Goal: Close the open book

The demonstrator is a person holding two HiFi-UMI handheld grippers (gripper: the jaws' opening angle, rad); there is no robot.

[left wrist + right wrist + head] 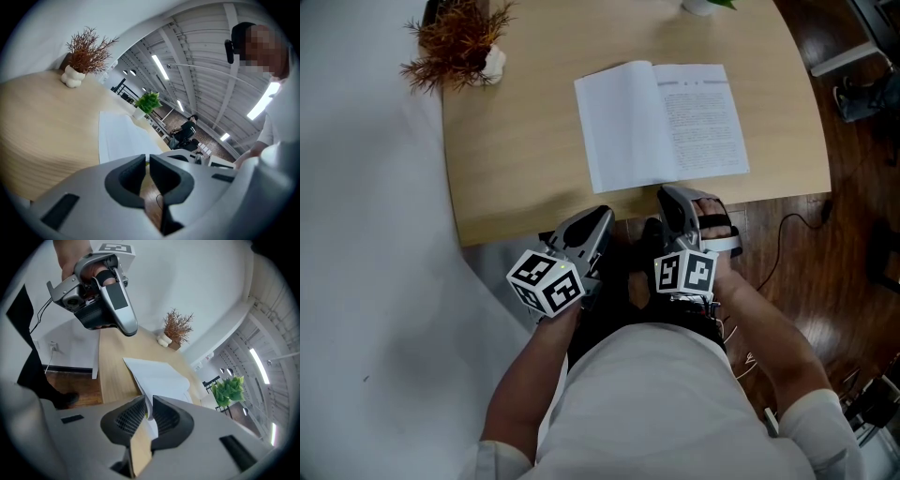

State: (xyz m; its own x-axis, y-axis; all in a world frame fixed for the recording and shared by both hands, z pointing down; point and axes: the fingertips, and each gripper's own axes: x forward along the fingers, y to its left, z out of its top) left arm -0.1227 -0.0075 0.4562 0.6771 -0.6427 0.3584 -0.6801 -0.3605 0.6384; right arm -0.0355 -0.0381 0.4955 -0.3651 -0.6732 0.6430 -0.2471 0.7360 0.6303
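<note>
a white paper book (661, 122) lies open and flat on the pale, smooth wood-grain table (516, 159), close to the table's near edge and just ahead of my right tool (149, 404). the spread's long axis runs left to right. its spine points away from me, leaning a little to the left. the left page looks blank and matte, and the right one carries fine grey print. my right tool's ribbed black pads sit close together with only a thin slit between them, gripping nothing. my left tool (147, 161) is just as narrow and also empty, held off the table's edge over the dark glossy plank floor (844, 216). a wiry brown dried plant (455, 42) stands at the far left corner.
</note>
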